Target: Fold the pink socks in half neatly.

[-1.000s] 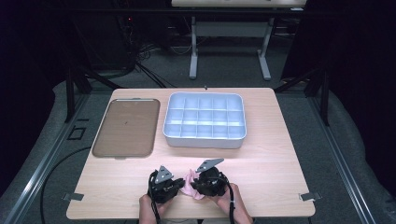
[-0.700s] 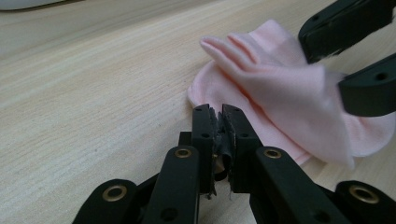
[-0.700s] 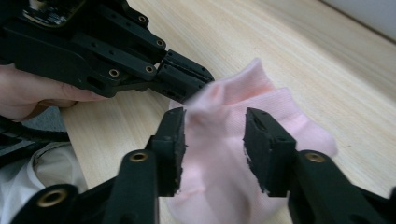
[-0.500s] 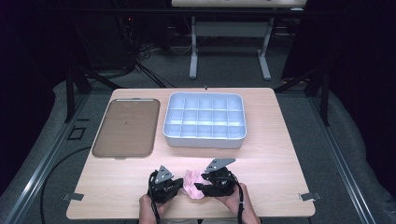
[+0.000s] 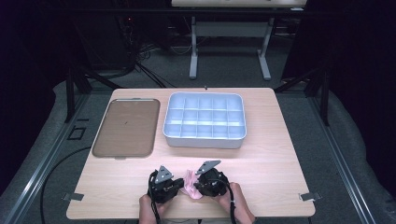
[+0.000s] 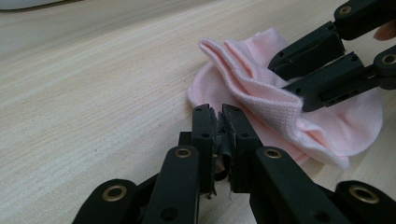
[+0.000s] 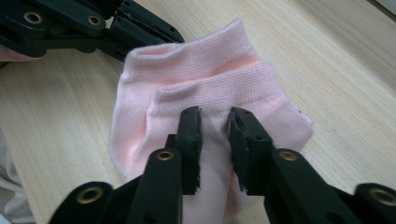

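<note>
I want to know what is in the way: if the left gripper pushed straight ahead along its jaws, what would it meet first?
Probably the pink sock, lying just past the shut left gripper; the right gripper holds it a little further on. Depth is hard to judge.

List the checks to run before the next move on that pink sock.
1. Right tool pinching the pink sock: ok. Its jaws have just been closing and fabric sits between them.
2. Left tool gripping the pink sock: not ok. Its jaws are shut beside it with no fabric between them.
3. One sock or two stacked: cannot tell. Two cuff edges show.
4. Divided bin empty: ok.
5. Table between pink sock and divided bin clear: ok.
</note>
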